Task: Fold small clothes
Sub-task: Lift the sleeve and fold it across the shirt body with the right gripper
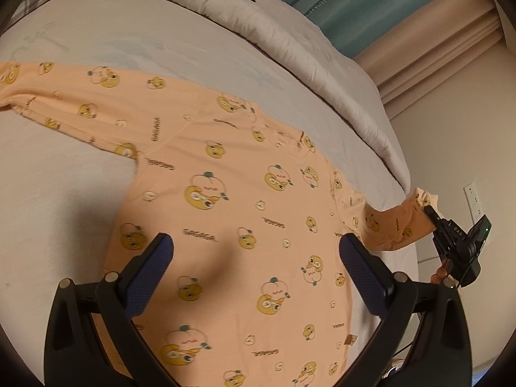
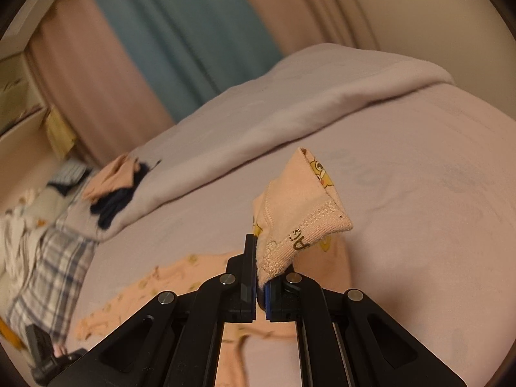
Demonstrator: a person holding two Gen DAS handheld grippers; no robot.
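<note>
A peach long-sleeved top (image 1: 232,200) printed with yellow cartoon faces lies spread flat on the grey bed (image 1: 96,32). My left gripper (image 1: 256,248) is open and empty, hovering just above the top's lower body. My right gripper (image 2: 261,274) is shut on the cuff of the top's right sleeve (image 2: 303,213) and holds it lifted off the bed. In the left wrist view the right gripper (image 1: 451,242) shows at the far right, with the sleeve (image 1: 393,225) stretched out to it. The other sleeve (image 1: 48,96) lies flat toward the left.
A folded grey duvet (image 1: 306,54) runs along the far side of the bed. Dark and peach clothes (image 2: 113,187) are piled on it near a plaid pillow (image 2: 48,264). Teal and pink curtains (image 2: 161,48) hang behind. A wall socket (image 1: 474,200) is on the right.
</note>
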